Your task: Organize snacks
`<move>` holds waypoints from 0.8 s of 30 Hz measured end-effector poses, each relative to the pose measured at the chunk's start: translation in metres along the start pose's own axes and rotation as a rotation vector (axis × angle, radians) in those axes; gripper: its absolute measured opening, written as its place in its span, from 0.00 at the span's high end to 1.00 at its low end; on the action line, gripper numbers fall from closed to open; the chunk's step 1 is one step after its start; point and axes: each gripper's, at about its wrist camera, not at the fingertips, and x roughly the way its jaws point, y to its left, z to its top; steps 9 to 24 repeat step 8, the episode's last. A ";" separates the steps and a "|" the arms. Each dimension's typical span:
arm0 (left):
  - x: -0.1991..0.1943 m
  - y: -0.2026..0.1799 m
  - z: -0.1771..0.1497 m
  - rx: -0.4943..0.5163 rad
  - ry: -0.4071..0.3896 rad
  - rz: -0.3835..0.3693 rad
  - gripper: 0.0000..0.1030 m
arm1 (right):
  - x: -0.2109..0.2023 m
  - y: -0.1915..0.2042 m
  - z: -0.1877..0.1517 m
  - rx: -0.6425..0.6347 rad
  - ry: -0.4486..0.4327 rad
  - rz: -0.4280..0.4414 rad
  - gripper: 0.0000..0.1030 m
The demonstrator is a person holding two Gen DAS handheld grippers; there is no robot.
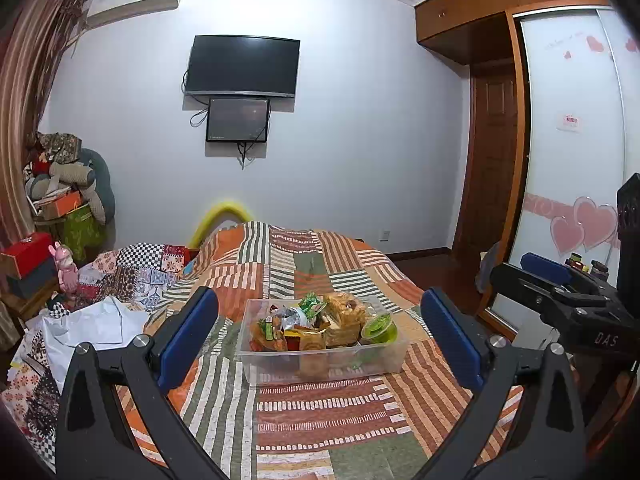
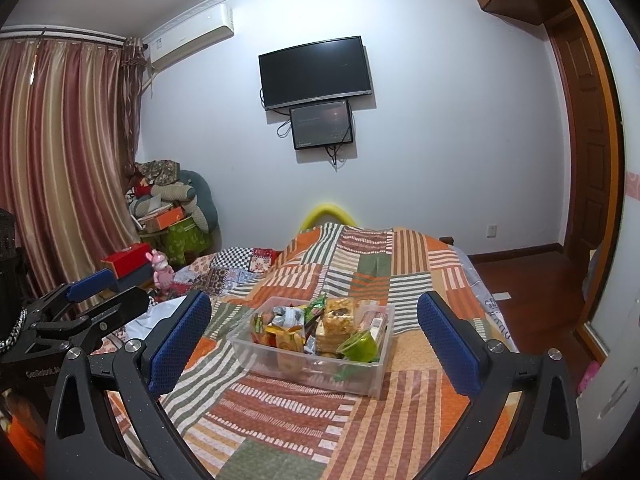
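A clear plastic bin (image 1: 256, 364) sits on the striped patchwork bed, filled with several snack packets, a yellow rice-cracker pack (image 1: 345, 312) and a green jelly cup (image 1: 378, 327). It also shows in the right wrist view (image 2: 376, 376), with the green cup (image 2: 359, 346) at its near right. My left gripper (image 1: 320, 340) is open and empty, held above the bed short of the bin. My right gripper (image 2: 314, 342) is open and empty, also short of the bin. Each gripper shows at the edge of the other's view.
The bed cover (image 1: 320, 420) spreads all around the bin. A crumpled white bag (image 1: 96, 324) and a patchwork quilt (image 1: 140, 268) lie at the left. A pink toy (image 1: 66, 268) and red box (image 1: 26, 250) stand beside the bed. A wardrobe (image 1: 568, 160) is at the right.
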 end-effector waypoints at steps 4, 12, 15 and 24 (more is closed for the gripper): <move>-0.001 -0.001 0.000 0.003 -0.001 -0.001 0.00 | 0.000 -0.001 0.000 -0.001 -0.001 -0.002 0.00; -0.001 0.000 0.000 -0.006 0.001 -0.003 0.00 | 0.000 -0.001 0.000 0.002 -0.001 -0.003 0.00; -0.001 0.000 0.000 -0.006 0.001 -0.003 0.00 | 0.000 -0.001 0.000 0.002 -0.001 -0.003 0.00; -0.001 0.000 0.000 -0.006 0.001 -0.003 0.00 | 0.000 -0.001 0.000 0.002 -0.001 -0.003 0.00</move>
